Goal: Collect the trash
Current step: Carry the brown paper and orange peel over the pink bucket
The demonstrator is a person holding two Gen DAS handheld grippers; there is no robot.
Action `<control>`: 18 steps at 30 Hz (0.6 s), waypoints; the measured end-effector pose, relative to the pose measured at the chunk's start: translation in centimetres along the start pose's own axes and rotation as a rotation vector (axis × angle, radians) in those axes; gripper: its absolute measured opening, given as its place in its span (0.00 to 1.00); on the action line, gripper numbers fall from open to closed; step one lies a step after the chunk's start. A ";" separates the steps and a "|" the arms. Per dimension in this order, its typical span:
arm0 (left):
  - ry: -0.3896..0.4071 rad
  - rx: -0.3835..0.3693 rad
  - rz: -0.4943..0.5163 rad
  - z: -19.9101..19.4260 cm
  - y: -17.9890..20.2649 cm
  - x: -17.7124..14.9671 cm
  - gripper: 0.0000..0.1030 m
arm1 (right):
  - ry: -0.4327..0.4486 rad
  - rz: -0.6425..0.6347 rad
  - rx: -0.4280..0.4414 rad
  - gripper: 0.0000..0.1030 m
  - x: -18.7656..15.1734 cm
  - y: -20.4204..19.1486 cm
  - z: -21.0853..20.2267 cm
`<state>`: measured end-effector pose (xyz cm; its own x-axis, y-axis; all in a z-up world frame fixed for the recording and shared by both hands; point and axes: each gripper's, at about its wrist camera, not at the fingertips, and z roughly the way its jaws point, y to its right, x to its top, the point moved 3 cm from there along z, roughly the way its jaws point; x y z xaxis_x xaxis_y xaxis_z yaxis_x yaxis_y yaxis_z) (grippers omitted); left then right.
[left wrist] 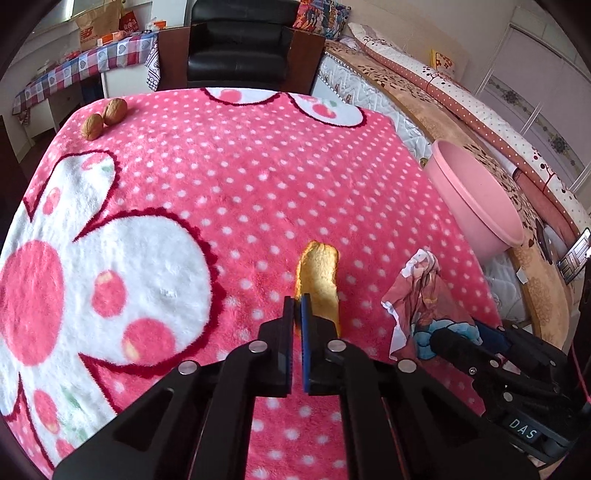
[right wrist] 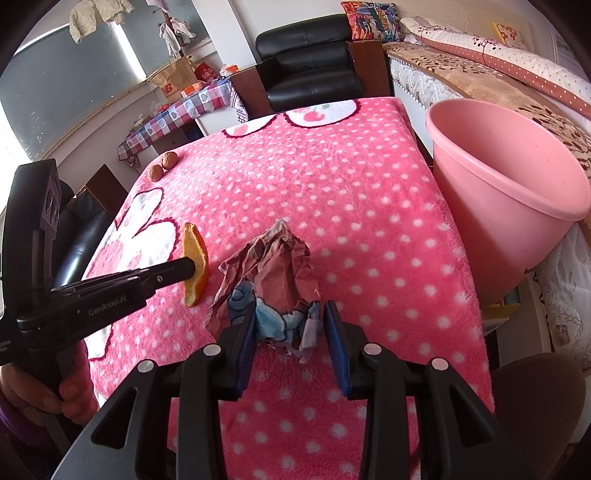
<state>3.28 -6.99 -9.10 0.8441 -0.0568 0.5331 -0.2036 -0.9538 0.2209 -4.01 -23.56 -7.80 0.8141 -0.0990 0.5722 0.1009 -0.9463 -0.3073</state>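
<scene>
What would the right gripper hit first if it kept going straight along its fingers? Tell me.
The crumpled paper wrapper: its near end already lies between the right gripper fingers, on the pink blanket. Nothing else stands ahead of it.

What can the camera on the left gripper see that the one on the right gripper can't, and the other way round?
Only the left wrist view shows the left gripper from behind, shut on the edge of the orange peel. Only the right wrist view shows the hand holding that tool, the clothes hanging at the window, and the right gripper with its jaws around the crumpled paper. Both show the peel, the paper, two walnuts, the pink basin, the pink dotted blanket, the black chair and the bed.
</scene>
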 end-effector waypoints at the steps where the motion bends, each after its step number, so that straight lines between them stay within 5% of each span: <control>1: 0.015 -0.002 0.005 -0.2 0.0 0.1 0.02 | 0.001 0.003 0.003 0.35 0.0 0.1 0.0; 7: 0.093 -0.022 0.028 -2.0 0.6 1.0 0.02 | 0.030 0.019 0.042 0.25 0.2 0.3 -0.7; 18: 0.201 -0.094 0.092 -3.9 4.5 4.8 0.02 | 0.207 0.057 -0.013 0.24 3.4 2.5 -5.0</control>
<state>4.46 -10.44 -2.39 0.7063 -0.0733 0.7041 -0.3282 -0.9152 0.2339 -3.82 -27.78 -2.81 0.6831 -0.2122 0.6988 0.0496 -0.9412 -0.3342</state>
